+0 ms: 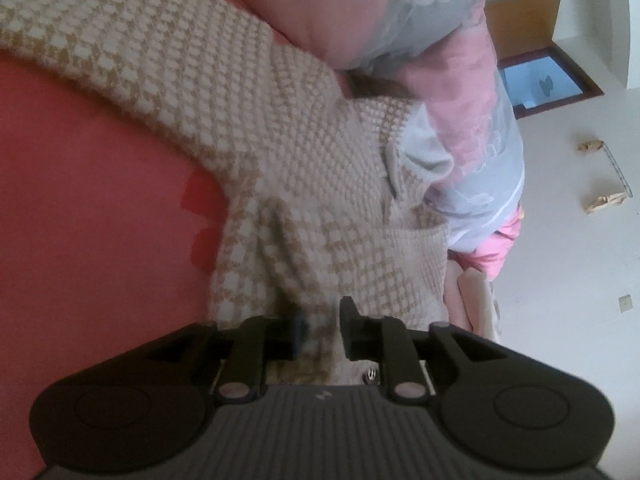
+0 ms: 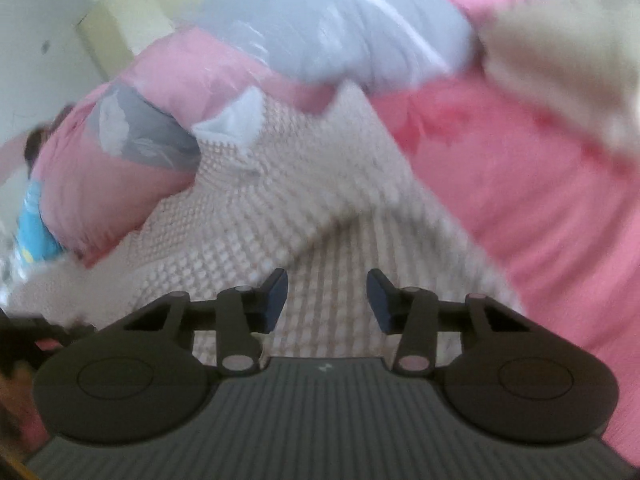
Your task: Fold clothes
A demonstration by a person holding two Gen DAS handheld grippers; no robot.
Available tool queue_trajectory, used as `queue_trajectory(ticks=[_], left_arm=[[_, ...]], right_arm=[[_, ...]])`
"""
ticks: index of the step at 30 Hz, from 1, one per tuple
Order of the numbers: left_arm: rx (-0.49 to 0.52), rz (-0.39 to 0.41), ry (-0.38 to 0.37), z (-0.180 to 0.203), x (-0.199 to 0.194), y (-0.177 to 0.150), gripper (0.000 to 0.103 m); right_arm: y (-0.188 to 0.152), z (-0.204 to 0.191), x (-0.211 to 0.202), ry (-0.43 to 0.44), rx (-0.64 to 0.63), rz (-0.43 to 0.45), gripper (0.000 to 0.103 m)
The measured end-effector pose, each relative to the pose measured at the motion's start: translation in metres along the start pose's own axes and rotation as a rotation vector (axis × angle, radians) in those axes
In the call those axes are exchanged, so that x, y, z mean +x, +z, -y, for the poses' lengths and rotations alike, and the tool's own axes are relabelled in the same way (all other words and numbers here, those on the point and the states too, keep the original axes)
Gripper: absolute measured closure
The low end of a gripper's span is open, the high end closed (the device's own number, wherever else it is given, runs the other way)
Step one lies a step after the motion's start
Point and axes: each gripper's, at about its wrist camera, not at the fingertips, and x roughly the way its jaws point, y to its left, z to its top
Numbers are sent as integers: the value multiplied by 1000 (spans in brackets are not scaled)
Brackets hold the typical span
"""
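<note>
A beige-and-white checked knit sweater [image 1: 224,120] lies spread on a pink bed sheet [image 1: 80,200], one sleeve running up to the left. My left gripper [image 1: 323,326] is at the sweater's near edge, its fingers drawn close with knit fabric pinched between them. In the blurred right wrist view the same sweater [image 2: 260,208] shows a fold lifted over a lower layer. My right gripper [image 2: 327,300] hovers over that knit, open, with a wide gap and nothing between its blue pads [image 2: 276,300].
Pink and grey bedding in clear plastic [image 1: 460,92] [image 2: 320,28] is piled against the sweater's far side. Pale floor [image 1: 568,200] lies beyond the bed's right edge, with a wooden board [image 1: 524,24]. Open pink sheet [image 2: 520,200] stretches to the right.
</note>
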Motion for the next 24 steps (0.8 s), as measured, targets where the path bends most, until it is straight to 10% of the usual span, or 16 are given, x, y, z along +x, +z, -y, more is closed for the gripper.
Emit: queue_trajectory(ticks=[7,18,21,24], left_arm=[[18,37,32,3,3,-2,93],[79,143,-2,40,2,18,94],[99,162,-2,45,3,20,94],[120,180,-1,51,5,21,94]], right_arm=[[14,-24,20,-278,-463,24,57],[12,24,67,-197,-350,-139,59],[16,34,69,-159,-250,-103,93],[20,33,62,-242,-250,-11,96]])
